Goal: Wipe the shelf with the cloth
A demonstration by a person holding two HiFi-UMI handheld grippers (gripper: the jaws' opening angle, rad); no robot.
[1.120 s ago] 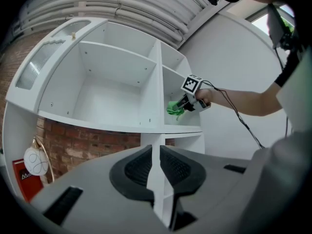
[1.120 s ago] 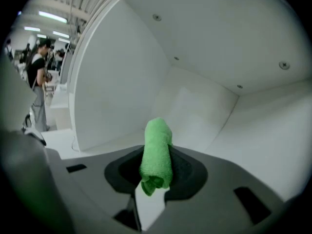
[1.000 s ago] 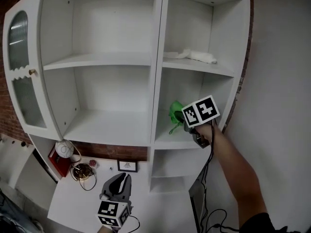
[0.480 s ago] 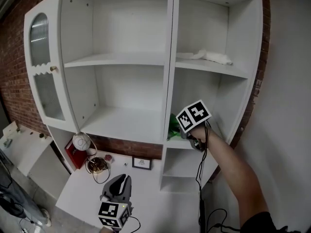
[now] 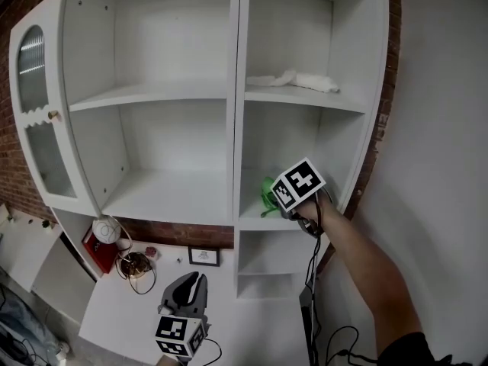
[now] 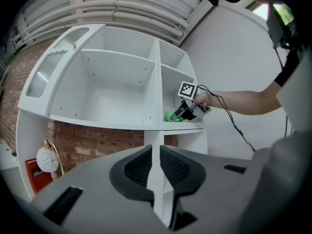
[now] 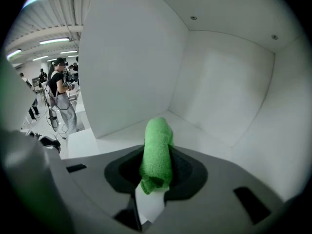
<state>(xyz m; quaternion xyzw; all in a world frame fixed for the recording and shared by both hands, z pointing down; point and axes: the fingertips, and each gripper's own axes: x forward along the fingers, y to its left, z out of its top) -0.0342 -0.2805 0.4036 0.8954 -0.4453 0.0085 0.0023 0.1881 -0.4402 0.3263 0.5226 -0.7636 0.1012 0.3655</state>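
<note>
Green cloth (image 7: 157,150) clamped in right gripper (image 7: 155,180) inside the lower right shelf (image 7: 195,130) — wiping seems under way, next press down and sweep — left gripper (image 6: 156,167) closed, empty.

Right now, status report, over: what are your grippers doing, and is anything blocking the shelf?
Right hand-held gripper shut on green cloth, inside lower right shelf. Left hand-held gripper shut, empty, held low. Nothing else on that shelf, over.
</note>
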